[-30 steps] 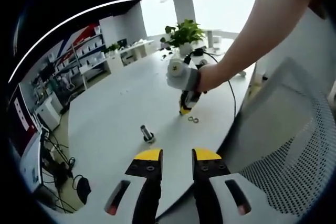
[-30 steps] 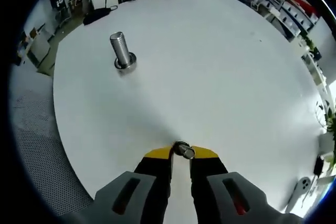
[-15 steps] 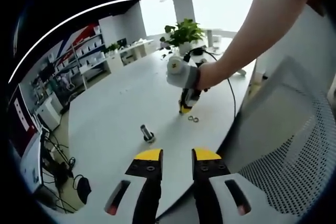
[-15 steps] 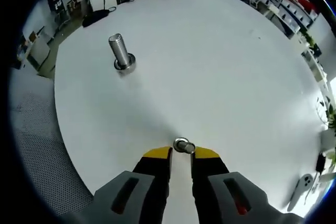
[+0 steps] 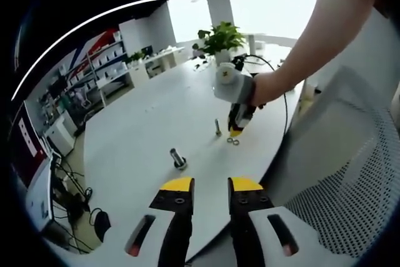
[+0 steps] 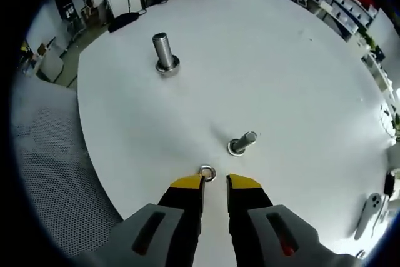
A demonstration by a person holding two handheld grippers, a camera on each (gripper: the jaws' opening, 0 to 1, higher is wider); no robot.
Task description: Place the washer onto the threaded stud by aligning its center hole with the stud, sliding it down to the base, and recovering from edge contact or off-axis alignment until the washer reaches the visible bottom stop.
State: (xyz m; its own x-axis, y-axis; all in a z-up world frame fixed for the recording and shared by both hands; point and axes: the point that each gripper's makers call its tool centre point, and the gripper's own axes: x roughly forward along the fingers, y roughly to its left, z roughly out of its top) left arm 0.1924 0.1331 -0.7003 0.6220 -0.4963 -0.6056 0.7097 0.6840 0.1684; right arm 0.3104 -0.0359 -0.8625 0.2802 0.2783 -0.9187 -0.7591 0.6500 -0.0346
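Observation:
A round white table [image 6: 300, 73] carries two threaded studs. The larger stud [image 6: 165, 54] stands upright at the far left. A smaller stud [image 6: 240, 144] stands slightly tilted just ahead of my right gripper [image 6: 215, 183], whose jaws are narrowly open with nothing between them. A washer [image 6: 207, 172] lies flat on the table right at its fingertips. In the left gripper view the larger stud [image 5: 178, 159], the smaller stud [image 5: 217, 127] and two washers [image 5: 232, 141] show, with the right gripper [image 5: 235, 132] pointing down beside the washers. My left gripper [image 5: 210, 186] hovers open and empty near the table edge.
A mesh chair [image 5: 337, 173] sits right of the table, seen also as the mesh chair [image 6: 44, 173]. A white handheld device [image 6: 372, 207] lies near the table's edge. A potted plant [image 5: 219, 39] and a cable stand at the far side. Shelves and desks surround the table.
The right gripper let go of the smaller stud it was holding and drew back; that stud now stands on the table ahead of its tips. The left gripper has stayed put.

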